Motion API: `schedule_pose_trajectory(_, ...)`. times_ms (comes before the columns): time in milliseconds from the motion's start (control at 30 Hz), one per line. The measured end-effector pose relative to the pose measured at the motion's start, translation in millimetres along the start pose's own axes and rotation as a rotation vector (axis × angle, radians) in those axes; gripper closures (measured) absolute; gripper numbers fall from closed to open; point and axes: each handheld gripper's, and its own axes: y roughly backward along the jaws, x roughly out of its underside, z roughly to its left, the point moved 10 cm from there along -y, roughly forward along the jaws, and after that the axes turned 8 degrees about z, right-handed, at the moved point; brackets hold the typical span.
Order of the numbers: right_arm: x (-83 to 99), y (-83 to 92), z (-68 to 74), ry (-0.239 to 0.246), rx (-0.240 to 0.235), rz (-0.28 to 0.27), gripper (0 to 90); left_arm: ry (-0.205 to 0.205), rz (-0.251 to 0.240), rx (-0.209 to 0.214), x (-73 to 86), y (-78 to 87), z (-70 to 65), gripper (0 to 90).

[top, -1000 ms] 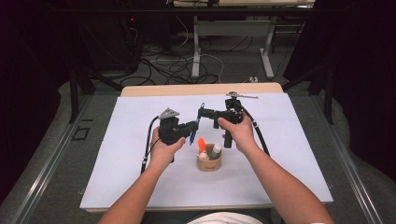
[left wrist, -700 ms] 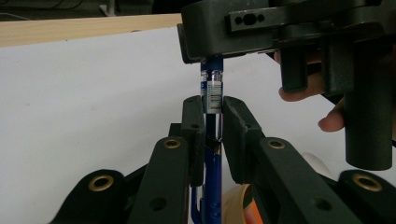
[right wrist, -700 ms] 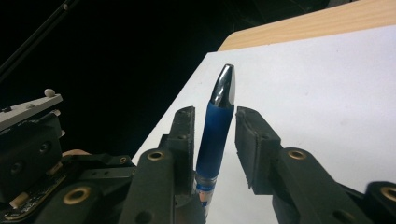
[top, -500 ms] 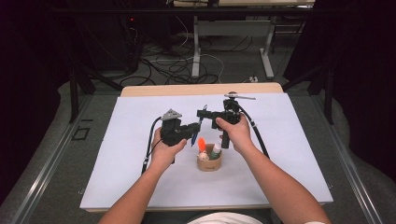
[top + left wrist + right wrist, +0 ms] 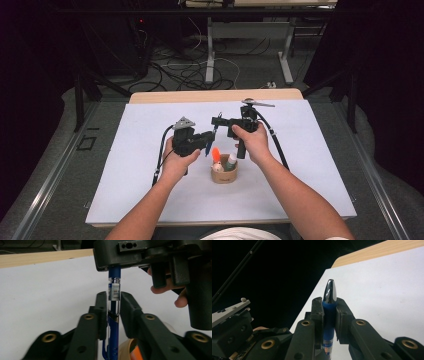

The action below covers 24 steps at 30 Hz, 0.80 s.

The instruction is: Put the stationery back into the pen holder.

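A blue pen [image 5: 114, 287] with a silver tip [image 5: 329, 292] is held upright between both grippers above the table. My left gripper [image 5: 113, 296] is shut on its clear barrel, and its jaws have just been opening a little. My right gripper [image 5: 329, 301] pinches the blue grip just below the tip, and its jaws have just been closing on the pen. In the high view the left gripper [image 5: 209, 137] and right gripper [image 5: 216, 121] meet nose to nose over the middle of the white sheet [image 5: 150, 190], with the pen [image 5: 207, 148] hanging below them.
A small tan cup [image 5: 224, 175] stands just in front of the grippers, holding an orange marker [image 5: 216, 153] and a green-capped one [image 5: 231, 161]. The table's wooden back edge [image 5: 215, 95] borders a dark floor with cables.
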Motion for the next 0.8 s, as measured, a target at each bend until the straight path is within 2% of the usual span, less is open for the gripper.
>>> schedule_pose_trajectory(100, -0.5, 3.5, 1.5, 0.003, -0.004, 0.006, 80.0, 0.018, -0.011, 0.002, -1.0, 0.3, 1.4, 69.2)
schedule_pose_trajectory(267, -4.8, 10.6, 2.1, 0.041, 0.029, -0.022, 80.1, 0.030, -0.014, 0.001, -1.7, 3.7, 4.6, 60.6)
schedule_pose_trajectory(467, -4.2, 20.8, 5.5, 0.098, 0.056, -0.019, 80.0, 0.048, -0.022, -0.042, -1.6, 5.9, 13.1, 54.1)
schedule_pose_trajectory(667, -4.5, 29.2, 9.8, 0.179, 0.079, -0.031, 80.0, 0.061, -0.030, -0.079, -1.9, 6.7, 21.0, 47.3)
schedule_pose_trajectory(800, -3.6, 33.5, 11.2, 0.213, 0.102, -0.031, 80.0, 0.064, -0.017, -0.096, 0.0, 7.5, 26.0, 43.9)
